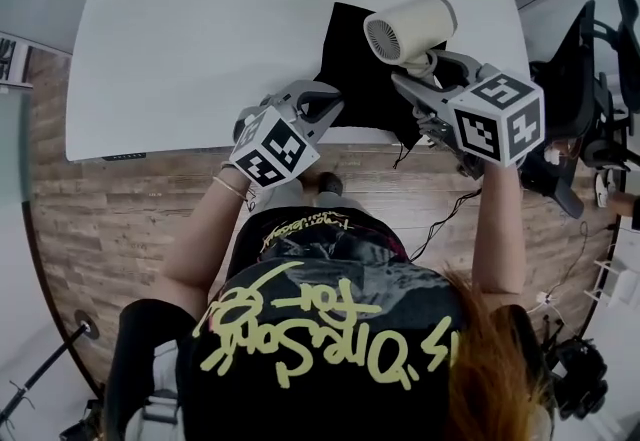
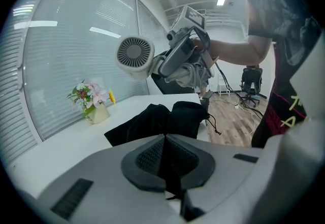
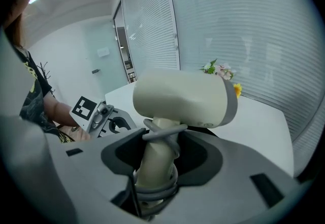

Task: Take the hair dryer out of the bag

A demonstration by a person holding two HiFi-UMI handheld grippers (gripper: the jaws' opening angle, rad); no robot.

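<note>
The hair dryer (image 1: 415, 26) is held well above the bag (image 1: 352, 49), its handle gripped upright in the right gripper (image 1: 422, 71), while the bag's near edge is pinched by the closed left gripper (image 1: 330, 102).

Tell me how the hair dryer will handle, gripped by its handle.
Probably top-heavy: the hair dryer carries a bulky head above the slim handle in the right gripper, so it may tilt. The cord wound round the handle likely curbs slipping.

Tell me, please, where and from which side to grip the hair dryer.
Grip the hair dryer by its slim, cord-wrapped handle, from below: the barrel looks too bulky for jaws, and the right gripper holds it that way.
</note>
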